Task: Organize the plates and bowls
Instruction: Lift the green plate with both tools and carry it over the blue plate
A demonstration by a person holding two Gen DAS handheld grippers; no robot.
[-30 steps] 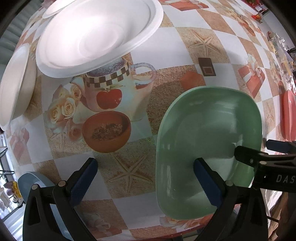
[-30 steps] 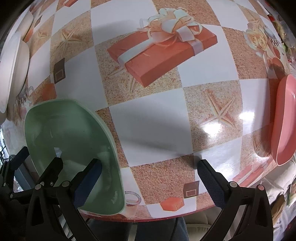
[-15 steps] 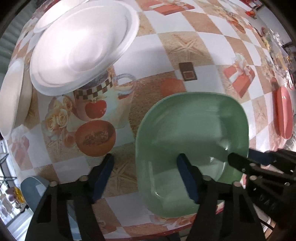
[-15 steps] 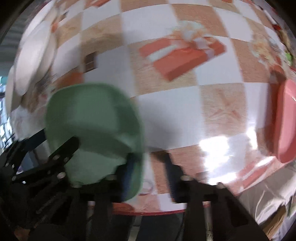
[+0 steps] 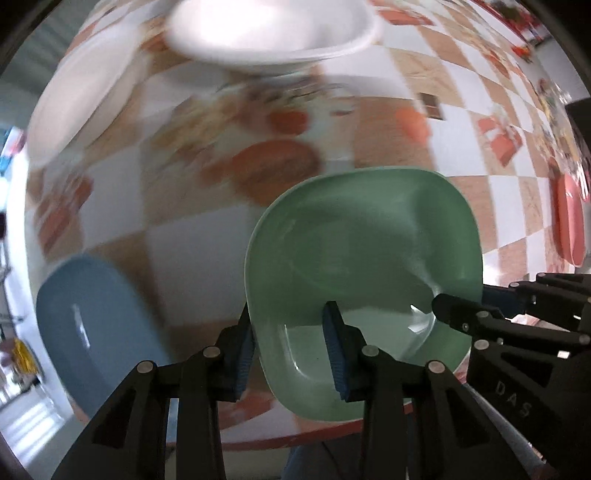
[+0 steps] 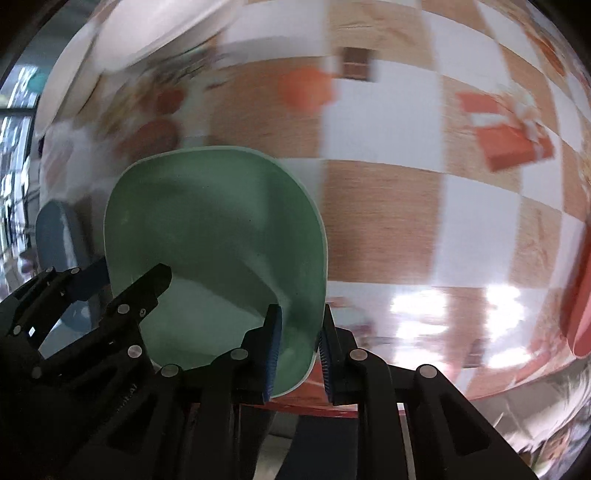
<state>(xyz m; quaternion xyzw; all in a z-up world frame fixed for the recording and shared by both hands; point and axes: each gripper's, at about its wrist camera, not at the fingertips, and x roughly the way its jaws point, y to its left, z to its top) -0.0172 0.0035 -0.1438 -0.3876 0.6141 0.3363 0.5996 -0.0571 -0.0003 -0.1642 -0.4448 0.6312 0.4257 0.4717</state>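
- Green bowl [image 5: 364, 258] sits lower centre-right in our left wrist view, lower centre-left in our right wrist view [image 6: 218, 236]; squarish w/ rounded corners, glossy inside.
- Our left gripper [image 5: 290, 349] has its fingers clamped on the bowl's left rim: one blue pad outside the wall, the other inside the bowl.
- Our right gripper [image 6: 297, 349] is pinched on the opposite rim, fingers close together w/ the green wall between the blue pads.
- In left wrist view the right gripper [image 5: 480, 306] comes in from the right edge, one black finger inside the bowl, a blue pad just outside the rim.
- In right wrist view the left gripper [image 6: 107, 280] enters from lower left, same arrangement on its side.
- Bowl's near edge overhangs the table's red edge in both views; whether its base touches the tablecloth [image 5: 480, 155] we can't tell.
- Cloth is a tan/white checker w/ printed gift boxes & fruit; heavy motion blur over most of it.
- Blue dish [image 5: 96, 325] lower left of left wrist frame, near the green bowl but apart.
- White plate [image 5: 269, 29] at top centre, a 2nd white plate [image 5: 81, 92] upper left, both blurred.
- Red dish [image 5: 570, 221] at right edge of left wrist frame; also at right edge of right wrist frame [image 6: 580, 295], well apart from the bowl.
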